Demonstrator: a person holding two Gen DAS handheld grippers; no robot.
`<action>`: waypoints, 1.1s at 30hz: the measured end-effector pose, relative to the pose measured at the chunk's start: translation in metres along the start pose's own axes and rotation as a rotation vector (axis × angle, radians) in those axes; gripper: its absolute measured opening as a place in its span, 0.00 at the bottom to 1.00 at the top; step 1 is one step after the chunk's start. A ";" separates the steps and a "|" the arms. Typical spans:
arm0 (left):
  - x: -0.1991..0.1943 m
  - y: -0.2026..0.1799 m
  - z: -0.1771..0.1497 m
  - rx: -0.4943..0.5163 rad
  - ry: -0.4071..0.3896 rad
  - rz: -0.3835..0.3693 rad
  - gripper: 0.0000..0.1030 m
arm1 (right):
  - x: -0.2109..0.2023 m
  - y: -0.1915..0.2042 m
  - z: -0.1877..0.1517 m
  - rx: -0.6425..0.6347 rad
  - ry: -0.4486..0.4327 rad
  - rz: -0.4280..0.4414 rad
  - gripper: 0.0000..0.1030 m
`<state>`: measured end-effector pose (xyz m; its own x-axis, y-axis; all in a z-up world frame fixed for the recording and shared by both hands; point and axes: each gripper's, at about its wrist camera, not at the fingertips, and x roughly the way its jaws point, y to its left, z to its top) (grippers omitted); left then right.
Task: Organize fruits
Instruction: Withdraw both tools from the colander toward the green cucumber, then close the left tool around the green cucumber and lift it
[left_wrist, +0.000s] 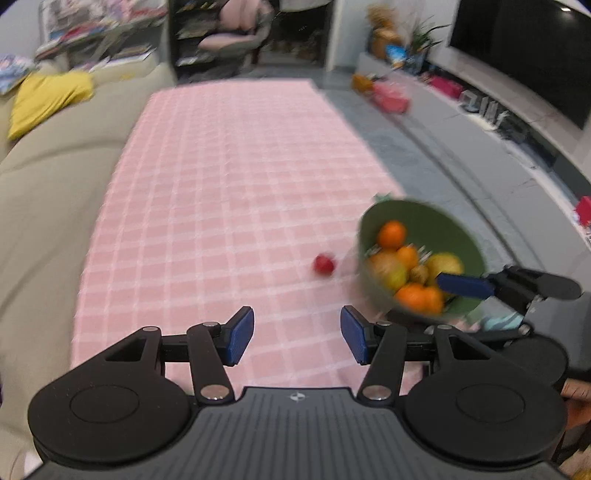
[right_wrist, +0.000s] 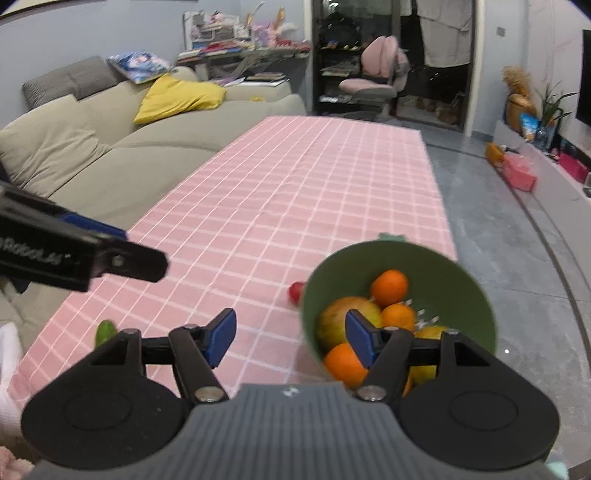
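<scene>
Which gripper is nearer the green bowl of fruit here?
Right. The right gripper has one finger over the green bowl; the left gripper hangs over bare cloth, off to the bowl's left.

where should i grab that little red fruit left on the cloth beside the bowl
Take the small red fruit across its round middle, coming down from above with the jaws spanning its width. It lies alone on the pink checked tablecloth, just left of the green bowl, so approach from the open cloth side to avoid bumping the bowl's wall.
</scene>
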<state>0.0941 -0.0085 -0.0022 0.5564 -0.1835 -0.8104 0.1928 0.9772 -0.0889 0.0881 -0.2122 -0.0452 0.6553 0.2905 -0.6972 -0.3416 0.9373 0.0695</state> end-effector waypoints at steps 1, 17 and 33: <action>0.001 0.005 -0.004 -0.016 0.023 0.017 0.62 | 0.003 0.004 -0.001 -0.002 0.013 0.012 0.62; 0.025 0.082 -0.059 -0.480 0.215 0.137 0.62 | 0.032 0.018 -0.020 0.014 0.137 0.063 0.72; 0.059 0.099 -0.084 -0.775 0.257 0.065 0.62 | 0.058 0.020 -0.027 0.016 0.213 0.101 0.72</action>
<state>0.0777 0.0866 -0.1076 0.3267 -0.1855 -0.9267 -0.4991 0.7988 -0.3359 0.1012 -0.1817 -0.1030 0.4607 0.3376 -0.8208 -0.3863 0.9089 0.1570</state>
